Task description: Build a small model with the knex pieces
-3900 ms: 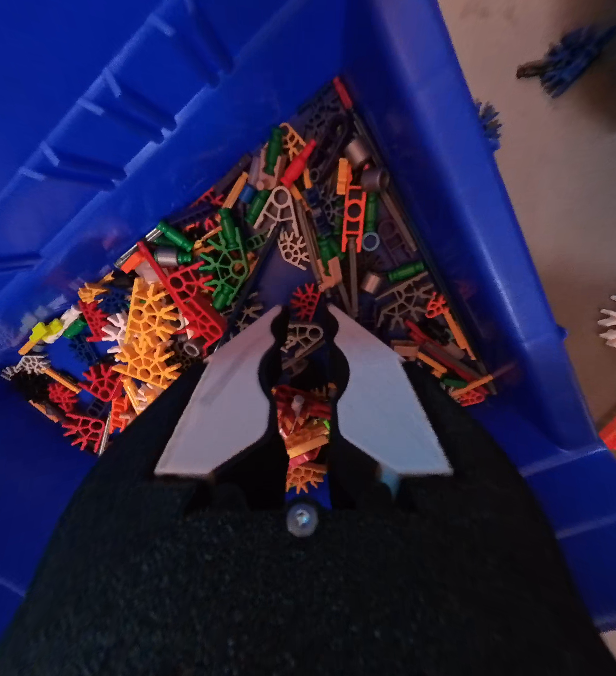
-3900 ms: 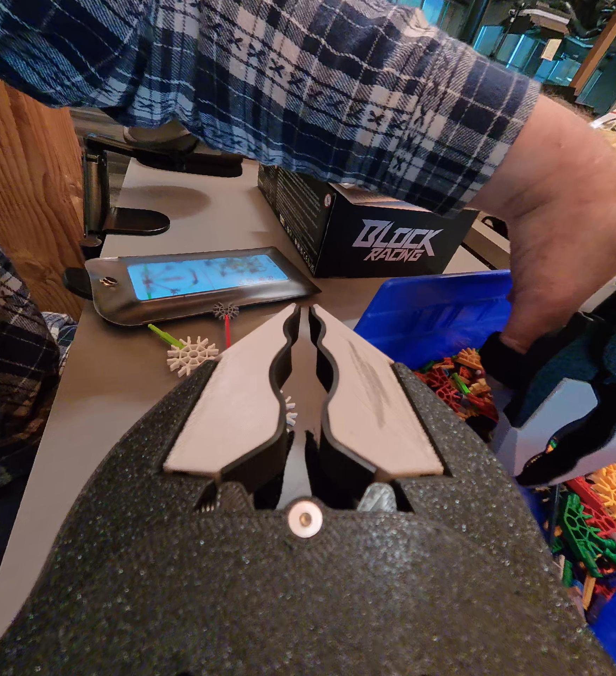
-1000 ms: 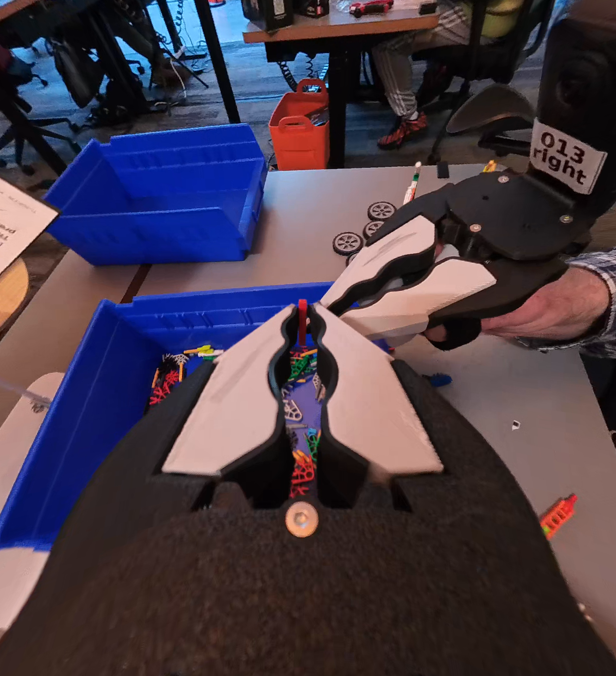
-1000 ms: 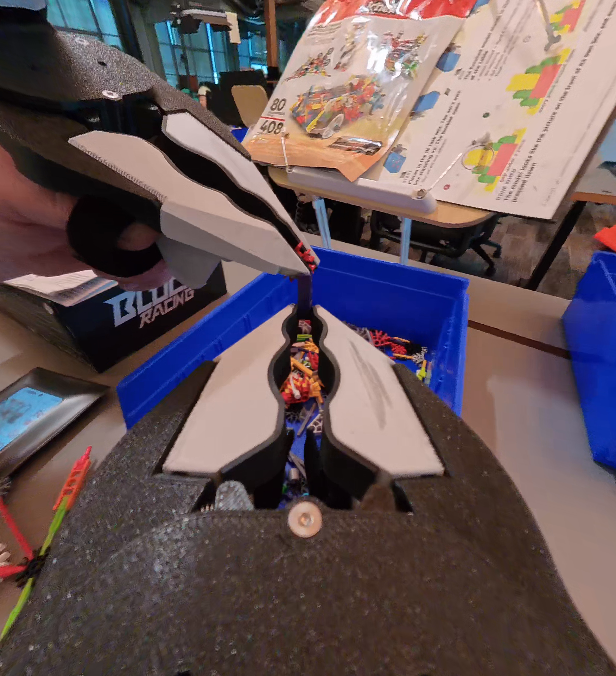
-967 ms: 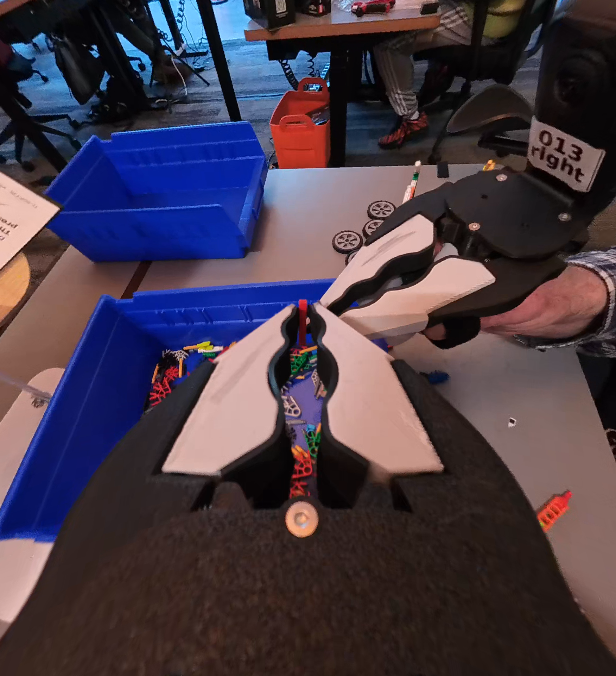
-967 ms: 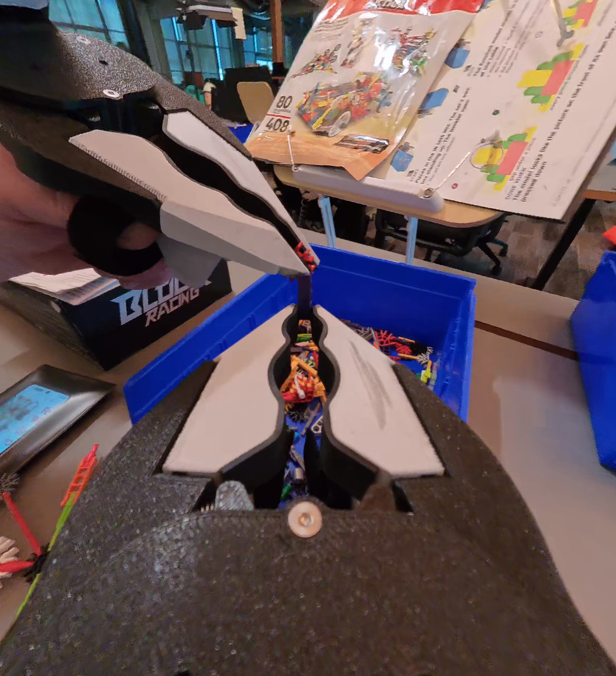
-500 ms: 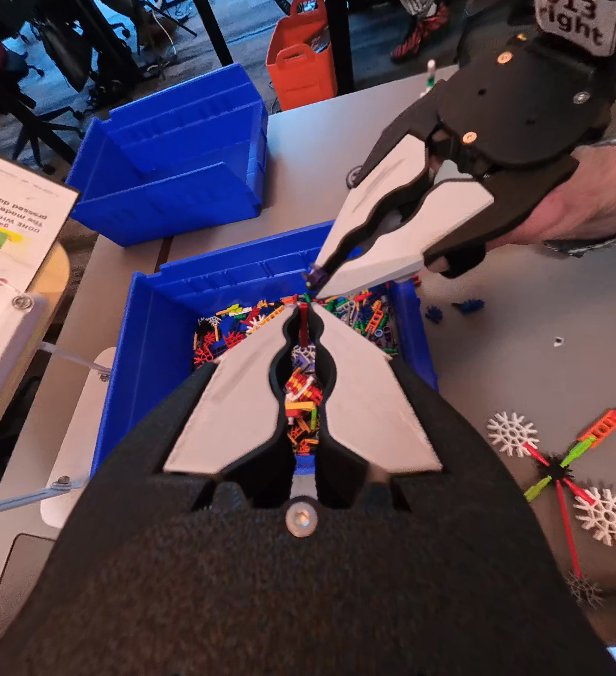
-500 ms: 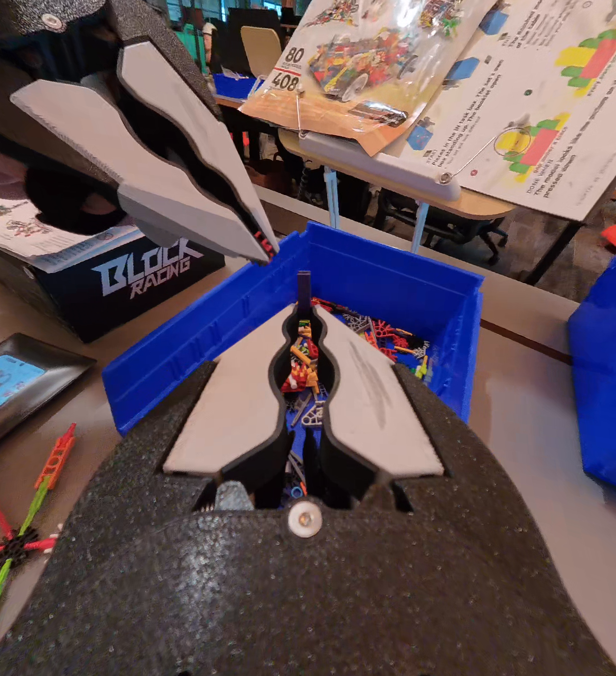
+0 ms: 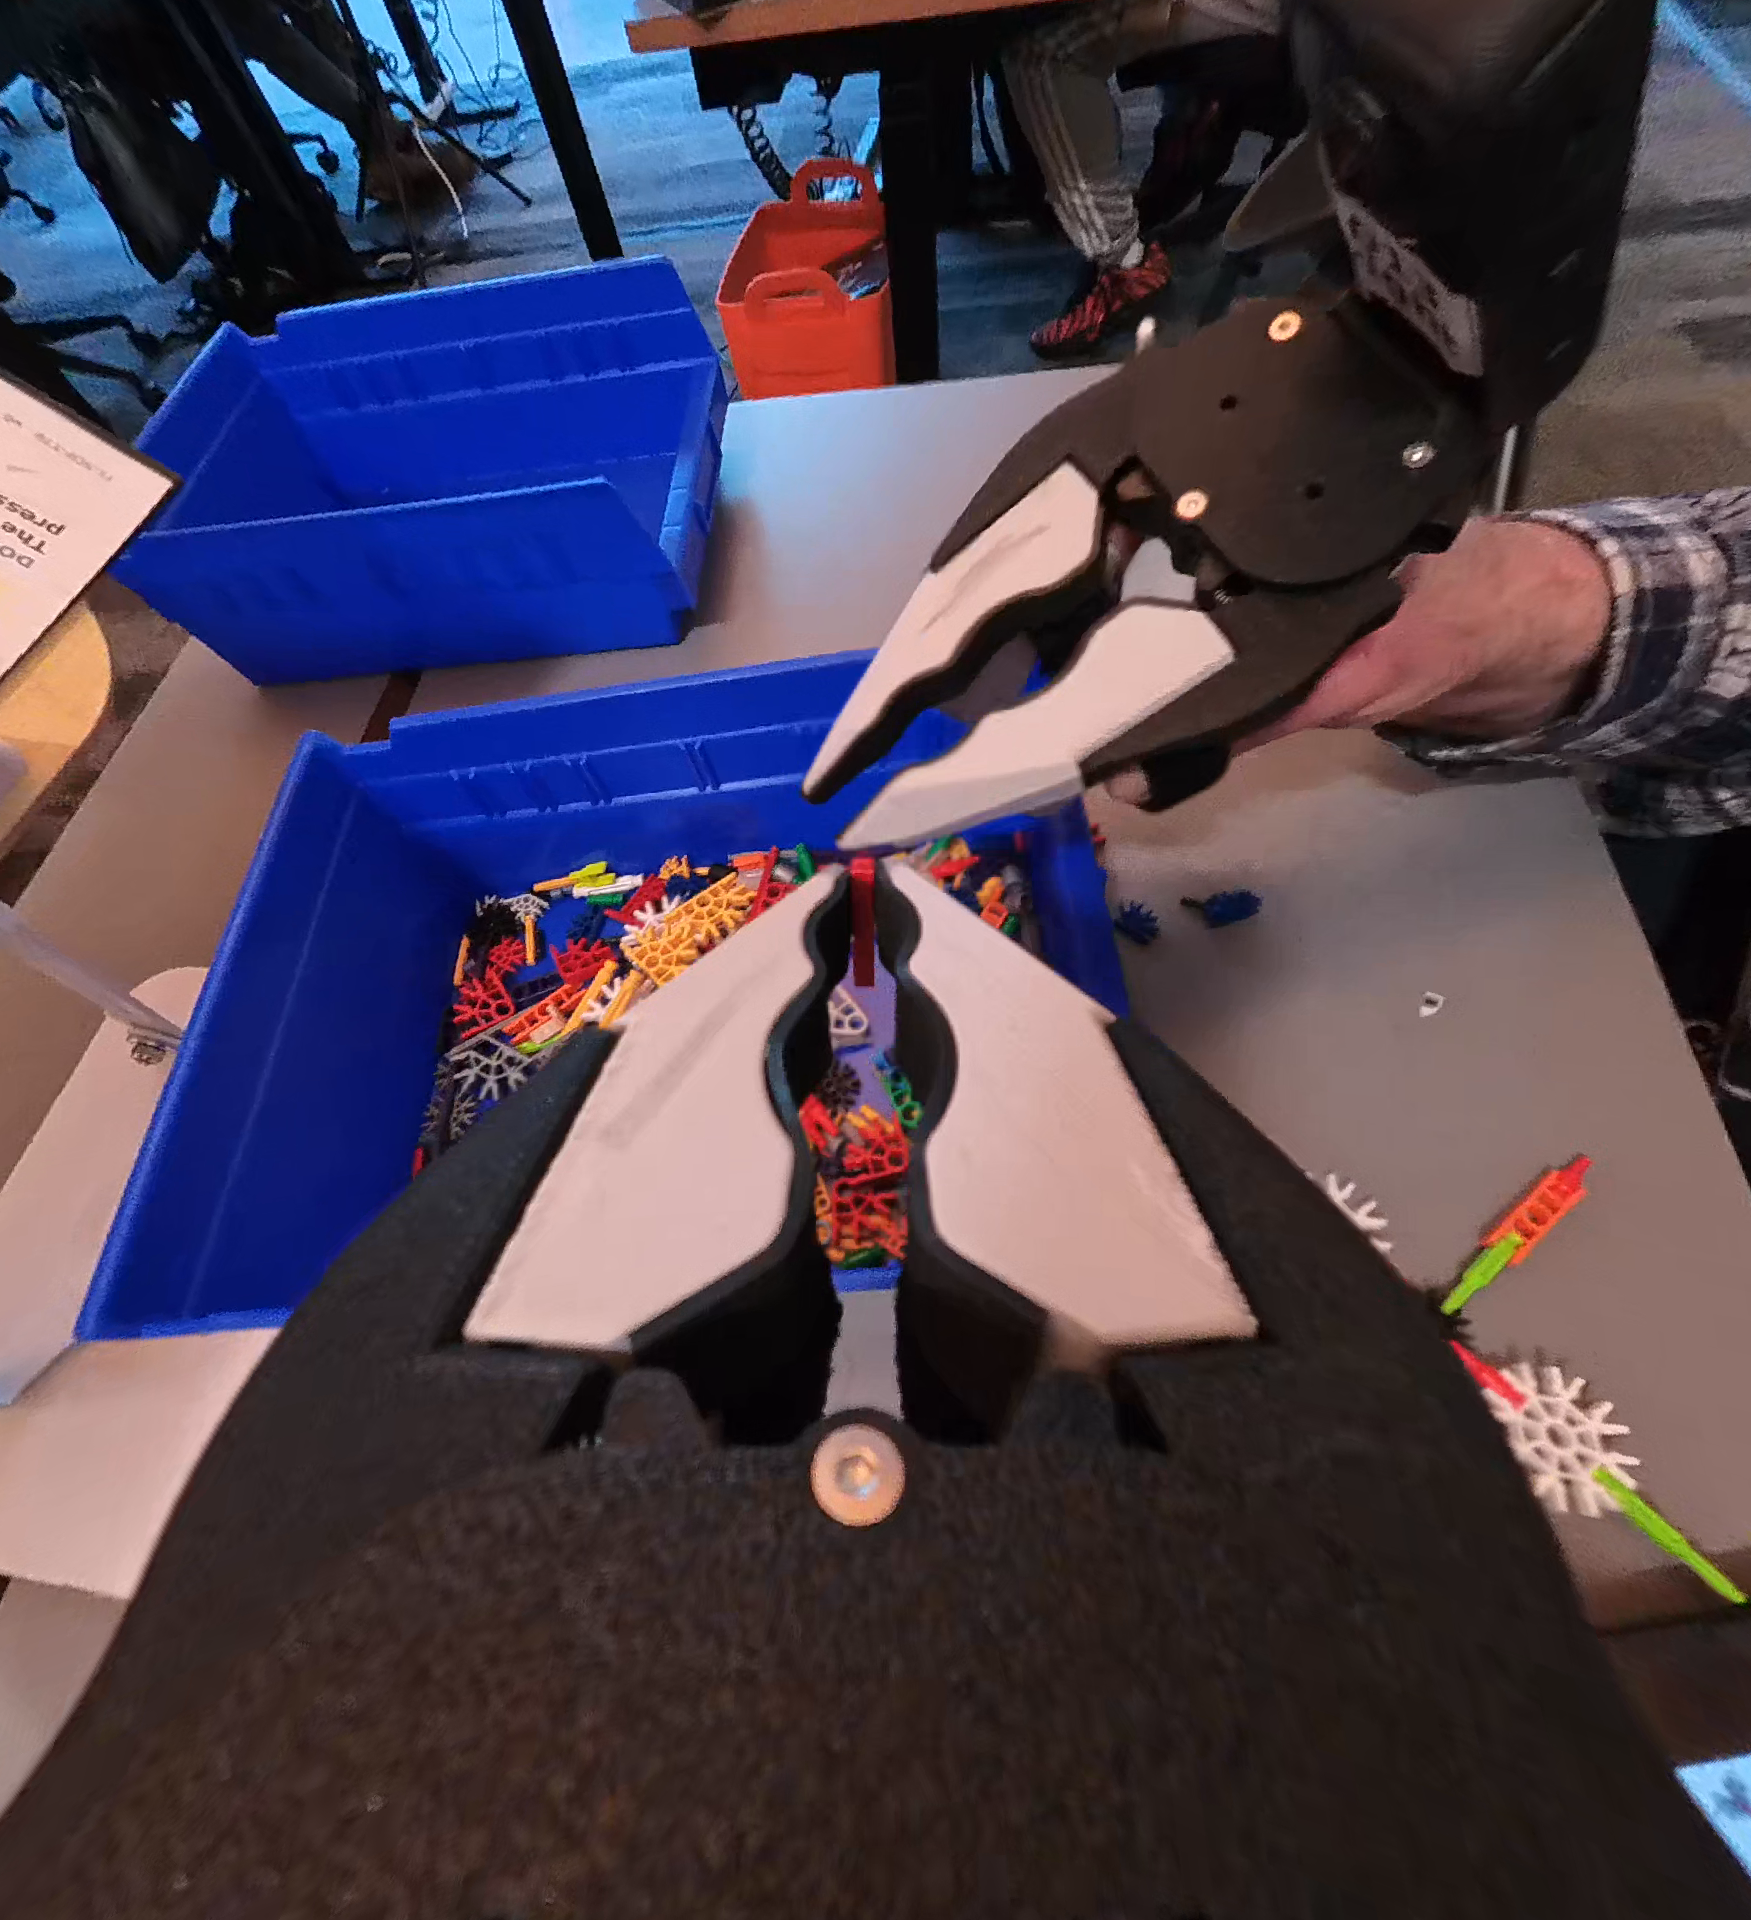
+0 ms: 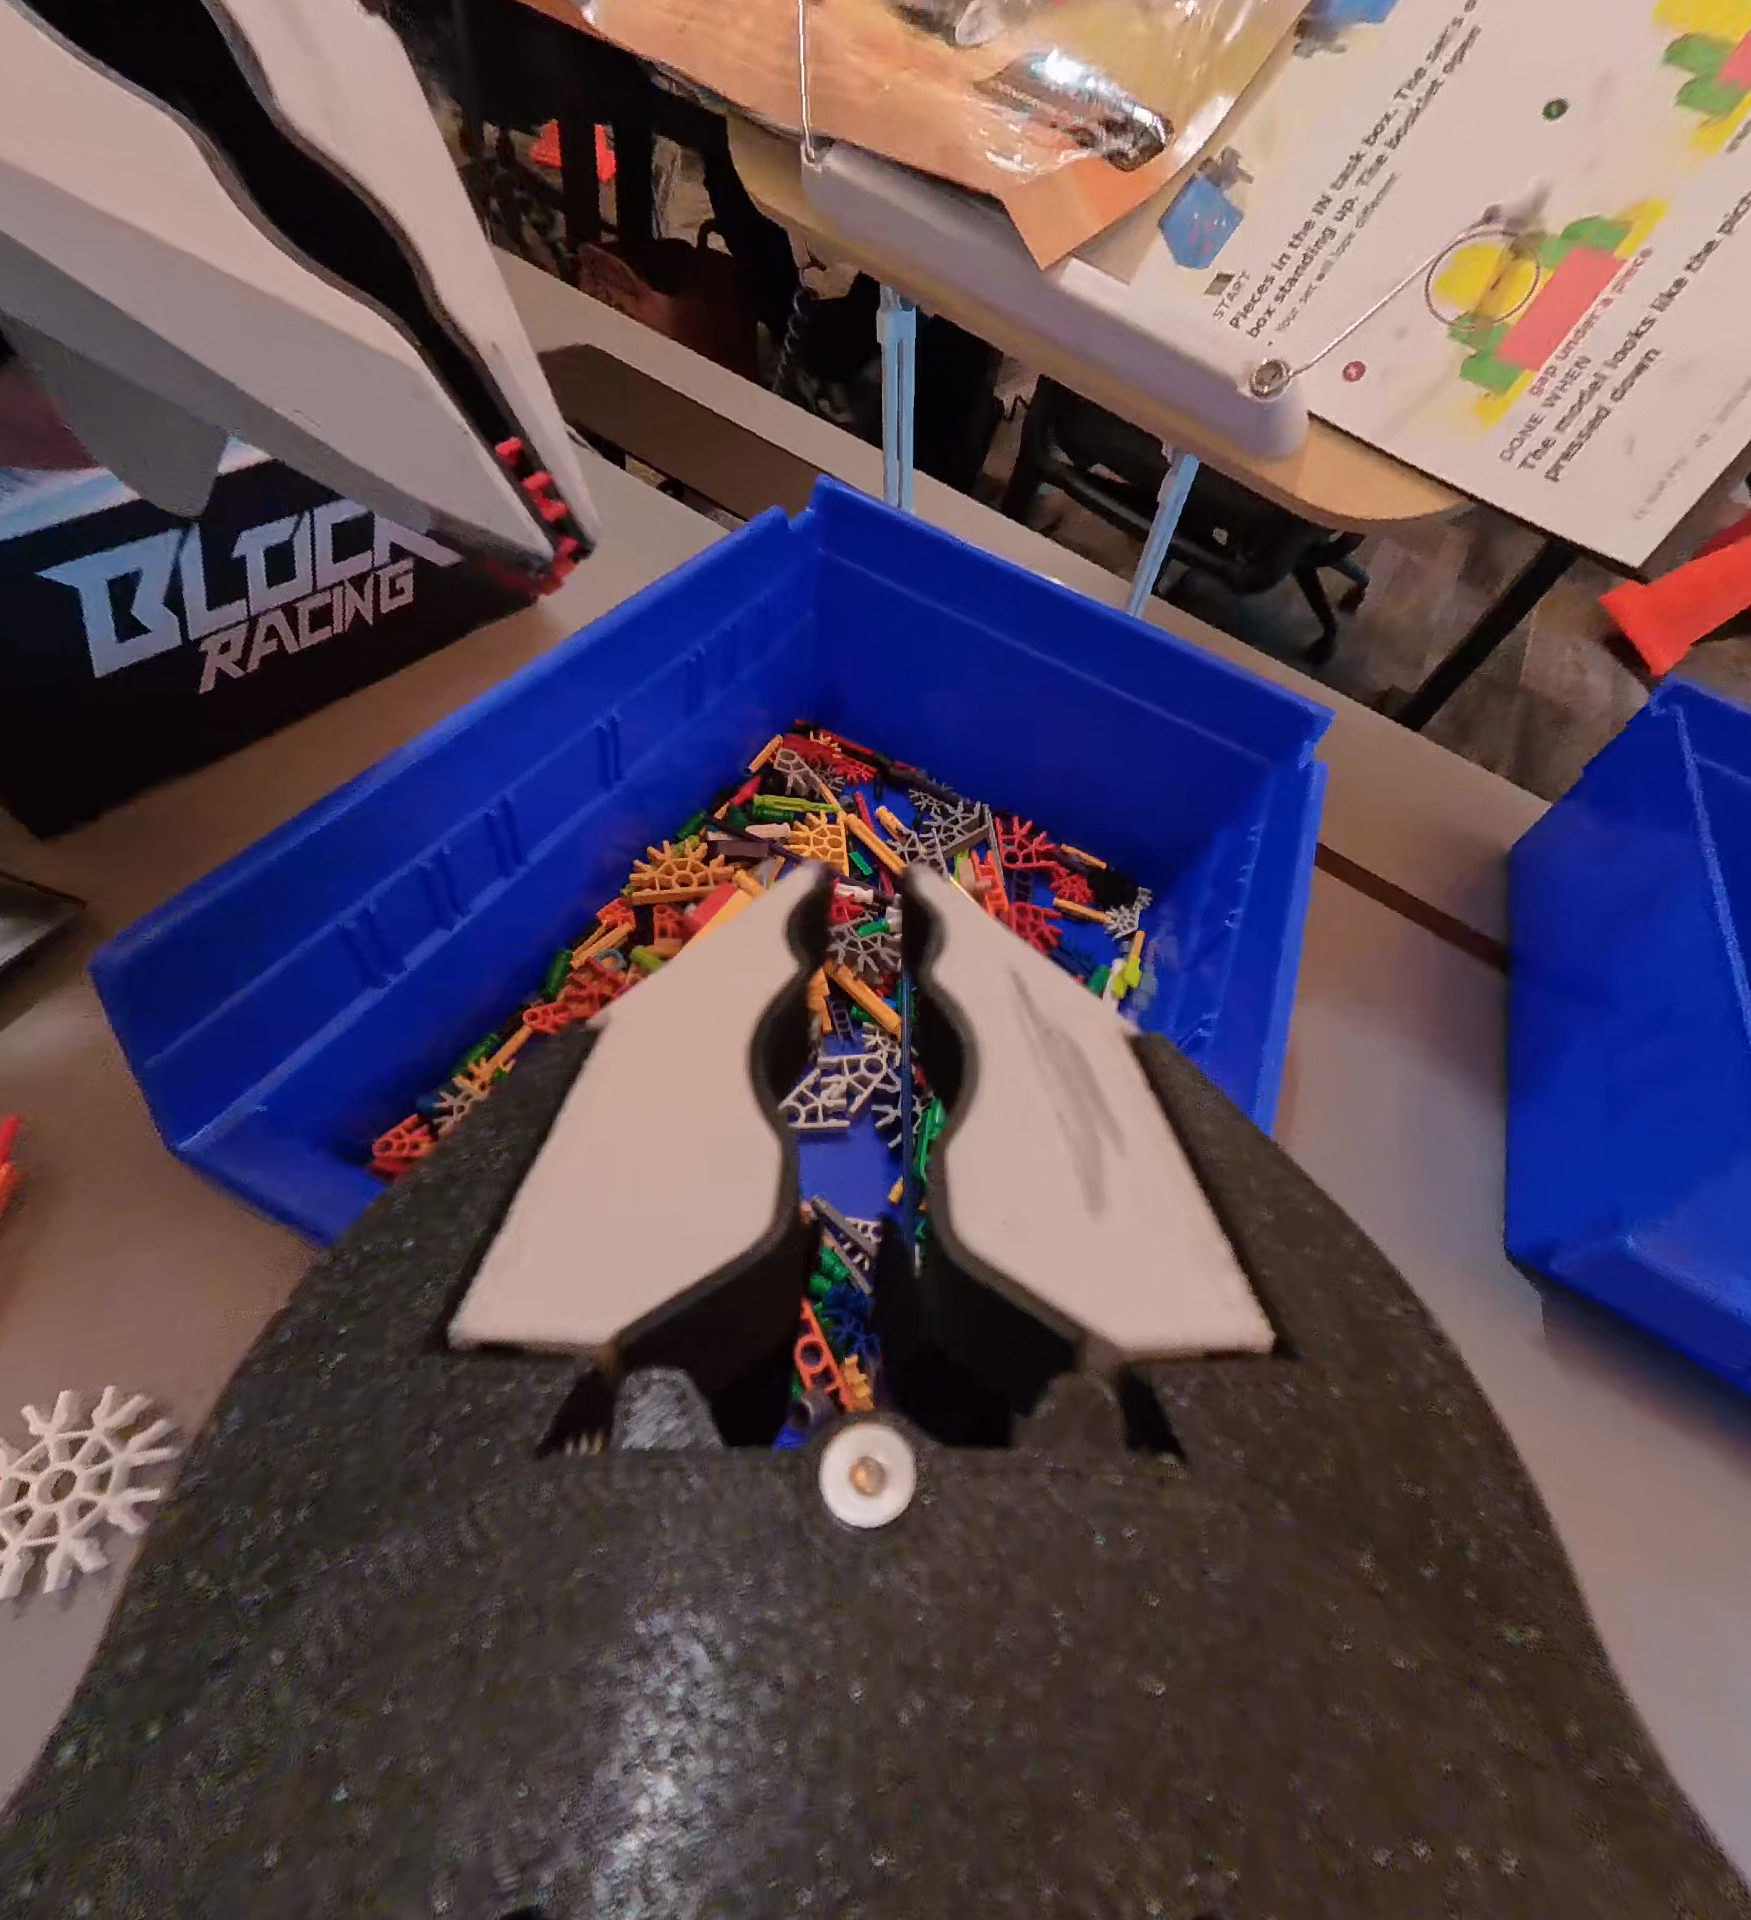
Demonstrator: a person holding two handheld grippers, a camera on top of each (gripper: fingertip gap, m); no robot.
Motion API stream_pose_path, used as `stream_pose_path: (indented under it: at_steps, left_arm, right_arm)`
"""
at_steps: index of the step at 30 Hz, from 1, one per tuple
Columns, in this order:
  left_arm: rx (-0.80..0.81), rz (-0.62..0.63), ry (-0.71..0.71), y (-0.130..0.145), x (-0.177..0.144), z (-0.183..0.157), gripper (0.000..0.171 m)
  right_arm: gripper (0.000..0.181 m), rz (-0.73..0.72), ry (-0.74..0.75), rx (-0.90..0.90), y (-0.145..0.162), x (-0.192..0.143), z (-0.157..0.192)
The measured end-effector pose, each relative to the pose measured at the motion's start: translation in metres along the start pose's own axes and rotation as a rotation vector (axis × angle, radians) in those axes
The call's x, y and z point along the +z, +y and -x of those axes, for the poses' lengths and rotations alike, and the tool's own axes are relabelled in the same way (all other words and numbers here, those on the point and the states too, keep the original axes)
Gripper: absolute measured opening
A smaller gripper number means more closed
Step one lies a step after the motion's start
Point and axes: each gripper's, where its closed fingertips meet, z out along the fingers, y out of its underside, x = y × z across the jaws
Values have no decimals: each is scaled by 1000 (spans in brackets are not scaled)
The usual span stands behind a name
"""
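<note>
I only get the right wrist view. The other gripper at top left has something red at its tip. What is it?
Observer: In the left wrist view it's a thin red rod, pinched upright between the tips of the left gripper.
Operator: Is anything lying outside the bin that my gripper hides from me?
Observer: Yes, two small blue pieces lie on the table beside the bin, below the right gripper.
Operator: And what's beyond the table on that side?
Observer: An orange bucket with handles stands past the far edge.
</note>
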Motion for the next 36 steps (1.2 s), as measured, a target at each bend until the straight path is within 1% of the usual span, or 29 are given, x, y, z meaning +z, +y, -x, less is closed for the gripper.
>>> stream_pose_path:
  at_steps: [1,3,6,9,13,16,19,21,24,27,28,31,33,36]
  left_arm:
    - [-18,-29,10,-3,-2,-2,1]
    - [-52,-106,31,-12,-9,-5,2]
    - [-98,-224,72,-26,-19,-11,2]
    - [-116,-289,101,-36,-25,-20,1]
    - [-144,-396,133,-53,-34,-31,2]
    - [-160,-446,151,-61,-36,-39,2]
    - [-180,-477,172,-64,-34,-45,2]
    - [-199,-504,189,-67,-35,-48,2]
    - [-224,-534,204,-68,-36,-50,4]
    - [-194,-510,173,-67,-38,-49,6]
    - [-177,-498,165,-67,-41,-51,10]
    - [-102,-414,99,-59,-48,-53,12]
    - [-44,-352,65,-52,-54,-57,9]
    - [5,-300,19,-47,-65,-62,4]
  right_arm:
    - [2,-14,-2,5,-2,-2,0]
    - [0,-81,-25,14,-14,-9,4]
    - [0,-209,-144,39,-41,-24,26]
    - [12,-330,-286,131,-65,-39,45]
    - [13,-389,-467,280,-77,-47,58]
    - [15,-455,-604,353,-88,-59,69]
    - [14,-506,-665,399,-98,-66,72]
    - [6,-531,-687,427,-102,-69,72]
    - [3,-539,-733,450,-103,-73,73]
    - [2,-525,-724,423,-101,-74,73]
    - [3,-518,-713,399,-100,-75,74]
    - [2,-483,-686,298,-97,-76,78]
    - [3,-460,-695,243,-96,-77,85]
    - [3,-412,-692,135,-93,-74,98]
